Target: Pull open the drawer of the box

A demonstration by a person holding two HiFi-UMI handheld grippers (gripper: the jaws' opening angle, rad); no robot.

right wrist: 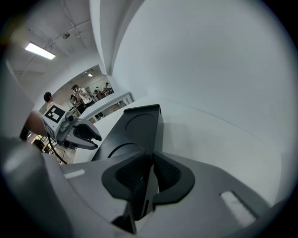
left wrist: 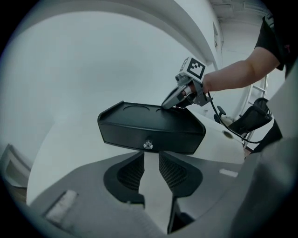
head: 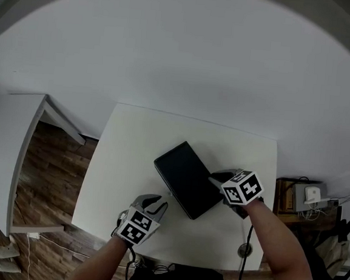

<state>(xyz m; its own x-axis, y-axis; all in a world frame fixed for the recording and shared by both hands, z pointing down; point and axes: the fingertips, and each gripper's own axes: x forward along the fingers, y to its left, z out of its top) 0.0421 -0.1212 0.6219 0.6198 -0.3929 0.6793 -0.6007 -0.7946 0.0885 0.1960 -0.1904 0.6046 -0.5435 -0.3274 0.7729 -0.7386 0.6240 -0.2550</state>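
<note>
Left gripper view shows your left claw (left wrist: 151,159) released, nothing between its jaws. The knob (left wrist: 148,145) of the drawer (left wrist: 135,135) sits just ahead of its tips. Beyond, your right claw (right wrist: 151,160) is clenched on the rim of the black box (right wrist: 139,125), which rests on the white surface (head: 124,162).

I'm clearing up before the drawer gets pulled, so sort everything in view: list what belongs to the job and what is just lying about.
For the job:
- black box
- drawer knob
- left gripper, open, facing the knob
- right gripper, clamped on the box's rim

Lying about:
- second white table
- grey unit with wires, at the right
</note>
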